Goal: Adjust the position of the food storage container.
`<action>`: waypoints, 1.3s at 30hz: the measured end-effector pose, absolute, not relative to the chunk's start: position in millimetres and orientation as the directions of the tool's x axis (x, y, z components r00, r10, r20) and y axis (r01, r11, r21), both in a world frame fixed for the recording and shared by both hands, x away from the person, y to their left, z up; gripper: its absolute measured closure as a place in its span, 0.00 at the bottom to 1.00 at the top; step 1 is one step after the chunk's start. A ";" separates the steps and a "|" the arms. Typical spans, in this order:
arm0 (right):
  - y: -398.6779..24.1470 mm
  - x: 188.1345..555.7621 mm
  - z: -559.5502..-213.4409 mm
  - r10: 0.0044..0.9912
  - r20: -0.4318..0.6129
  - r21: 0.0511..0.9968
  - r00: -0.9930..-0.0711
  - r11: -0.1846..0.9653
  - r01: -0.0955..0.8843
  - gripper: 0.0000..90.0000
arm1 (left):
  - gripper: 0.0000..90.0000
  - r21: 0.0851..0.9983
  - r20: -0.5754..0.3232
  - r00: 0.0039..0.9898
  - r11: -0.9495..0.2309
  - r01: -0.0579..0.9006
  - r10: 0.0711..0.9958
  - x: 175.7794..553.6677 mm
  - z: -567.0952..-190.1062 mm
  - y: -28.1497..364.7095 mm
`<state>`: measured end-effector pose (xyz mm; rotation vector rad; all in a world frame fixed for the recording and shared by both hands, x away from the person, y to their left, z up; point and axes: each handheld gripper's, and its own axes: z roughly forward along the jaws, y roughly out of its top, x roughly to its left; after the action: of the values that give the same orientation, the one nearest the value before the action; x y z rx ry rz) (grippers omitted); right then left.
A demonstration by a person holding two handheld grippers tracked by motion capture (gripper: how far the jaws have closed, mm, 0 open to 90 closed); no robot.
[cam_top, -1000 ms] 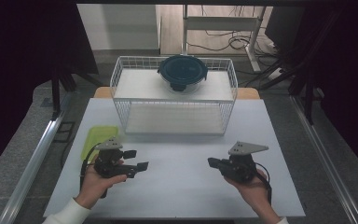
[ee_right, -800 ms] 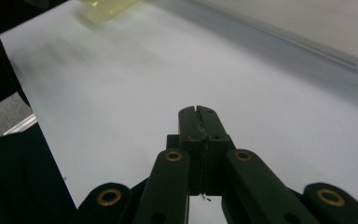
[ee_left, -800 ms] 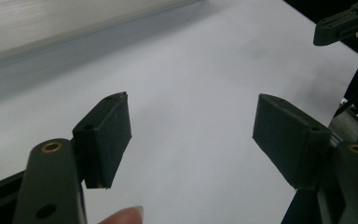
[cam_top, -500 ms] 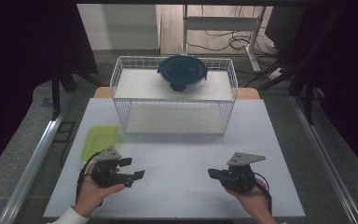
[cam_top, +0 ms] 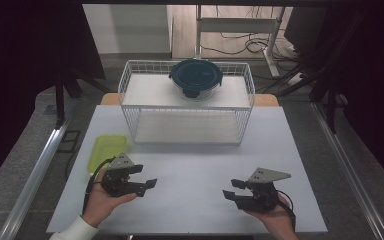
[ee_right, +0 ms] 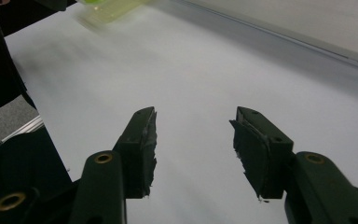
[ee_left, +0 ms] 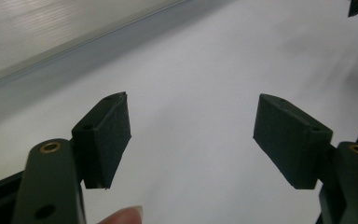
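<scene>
look first to the flat yellow-green plastic tray (cam_top: 107, 150), lying on the white table (cam_top: 200, 165) near its left edge, just in front of the left corner of the white wire basket rack (cam_top: 187, 125). note it touching neither gripper. see the same tray, blurred, at the top of the right gripper view (ee_right: 112, 8).

just beside and below it, find the left gripper (cam_top: 147, 176) resting in a hand low over the table, pointing toward the middle, fingers well apart with only bare table between them (ee_left: 193, 135).

across the table, well apart from the tray, find the right gripper (cam_top: 231, 188) pointing back at the left 1, jaws having just been opening, now standing apart with nothing between them (ee_right: 193, 140).

farther off, spot the round dark teal lidded container (cam_top: 196, 77) sitting on top of the rack.

likely trouble from here, as a judgement:
1. reaching for the tray with pads sliding flat along the table: probably pushes the thin tray toward the table edge instead of catching its rim.
2. closing on 1 rim only: risks tipping or flexing the light plastic out of the grip.
3. swinging up near the rack: may knock the wire frame and shake the container above.
</scene>
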<state>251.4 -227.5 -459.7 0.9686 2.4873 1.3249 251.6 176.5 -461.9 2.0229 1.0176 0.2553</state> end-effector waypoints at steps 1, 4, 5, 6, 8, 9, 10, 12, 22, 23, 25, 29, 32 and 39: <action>-228.8 251.8 -461.0 0.614 0.155 0.787 -0.774 0.397 0.472 0.52 | 0.31 0.755 -0.171 0.645 -0.321 0.571 0.745 252.5 -461.5 177.4; -231.5 251.9 -464.2 0.624 0.162 0.778 -0.765 0.396 0.488 0.50 | 0.31 0.755 -0.131 0.630 -0.335 0.563 0.765 256.6 -454.3 184.3; -231.9 251.6 -464.1 0.625 0.160 0.779 -0.764 0.396 0.487 0.50 | 0.31 0.757 -0.113 0.622 -0.339 0.559 0.774 258.2 -449.9 188.7; -232.3 250.9 -463.5 0.627 0.161 0.780 -0.762 0.392 0.487 0.49 | 0.31 0.760 -0.107 0.613 -0.334 0.558 0.783 259.7 -446.2 193.1; -232.6 250.2 -462.2 0.631 0.161 0.782 -0.759 0.387 0.488 0.48 | 0.31 0.770 -0.116 0.583 -0.298 0.564 0.804 265.2 -435.8 208.8; -232.5 250.3 -462.0 0.632 0.160 0.783 -0.758 0.386 0.487 0.47 | 0.31 0.773 -0.120 0.560 -0.277 0.571 0.819 268.7 -431.0 217.7; -232.1 250.7 -461.9 0.633 0.161 0.783 -0.757 0.385 0.489 0.47 | 0.31 0.774 -0.115 0.530 -0.258 0.578 0.840 274.1 -425.7 229.0; -230.6 252.6 -462.9 0.630 0.161 0.781 -0.760 0.389 0.488 0.47 | 0.33 0.769 -0.102 0.483 -0.239 0.593 0.869 284.7 -418.7 247.2; -223.1 260.0 -466.0 0.630 0.166 0.772 -0.759 0.396 0.497 0.46 | 0.44 0.705 -0.079 0.312 -0.168 0.689 0.947 341.9 -431.4 313.5; -222.2 261.0 -466.5 0.629 0.165 0.771 -0.759 0.398 0.497 0.46 | 0.44 0.695 -0.068 0.309 -0.177 0.697 0.949 348.9 -435.1 315.9; -219.9 262.3 -467.2 0.629 0.167 0.769 -0.759 0.399 0.499 0.46 | 0.47 0.682 -0.042 0.304 -0.195 0.705 0.952 361.7 -441.1 318.1; -215.6 263.9 -469.2 0.624 0.165 0.764 -0.764 0.410 0.499 0.46 | 0.62 0.630 0.036 0.318 -0.269 0.728 0.947 391.9 -454.0 316.2; -215.3 265.7 -471.6 0.624 0.166 0.757 -0.763 0.415 0.504 0.46 | 0.77 0.588 0.074 0.349 -0.323 0.741 0.934 411.1 -460.7 312.7; -218.1 268.9 -475.4 0.631 0.170 0.751 -0.757 0.415 0.514 0.46 | 1.00 0.511 0.023 0.410 -0.363 0.779 0.912 441.1 -483.1 305.3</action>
<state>268.9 -218.1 -475.4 1.0278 2.5230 1.2624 441.1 305.3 -483.1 2.2479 1.4445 0.4243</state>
